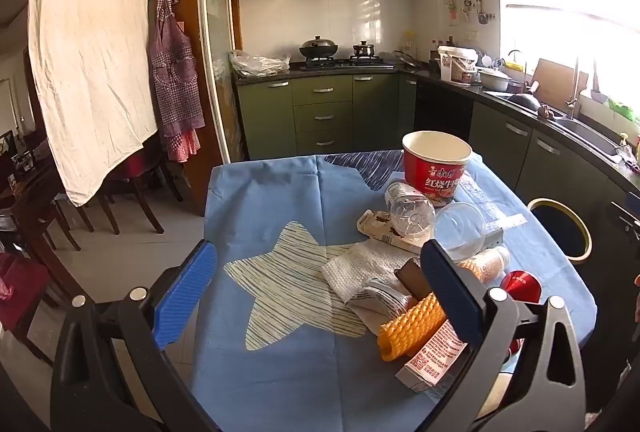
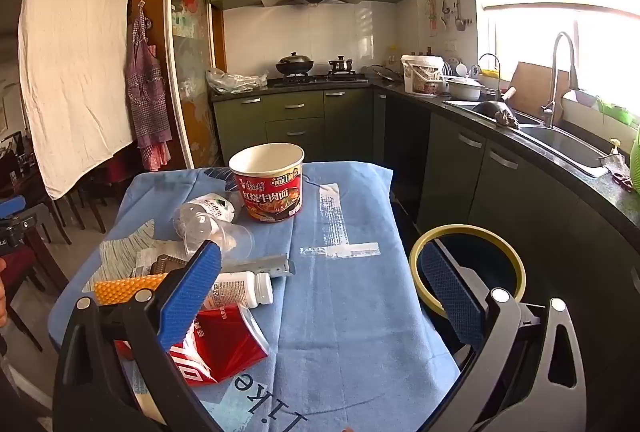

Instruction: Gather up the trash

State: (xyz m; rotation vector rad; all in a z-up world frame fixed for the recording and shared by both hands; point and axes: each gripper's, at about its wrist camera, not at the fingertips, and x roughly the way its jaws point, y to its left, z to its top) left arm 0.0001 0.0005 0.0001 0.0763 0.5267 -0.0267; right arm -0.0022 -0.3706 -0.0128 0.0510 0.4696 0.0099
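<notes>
While both tongs hung over the surface with jaws wide apart and nothing held, the collecting looked barely begun, judging from how all the trash still lay on the blue cloth and the bin showed only dark inside; contents could not be told. Left tongs hovered over the star print, trash pile just ahead and to their right. Right tongs sat with the pile to their left and the yellow-rimmed bin just beyond the right jaw, off the surface edge. Count, as far as visible: one red noodle cup upright at the far end, one crushed clear bottle, one clear plastic cup, one white pill bottle, one crushed red can, one orange foam net, one white paper towel, two small cartons, one gray wrapper strip. Everything left to go in.
</notes>
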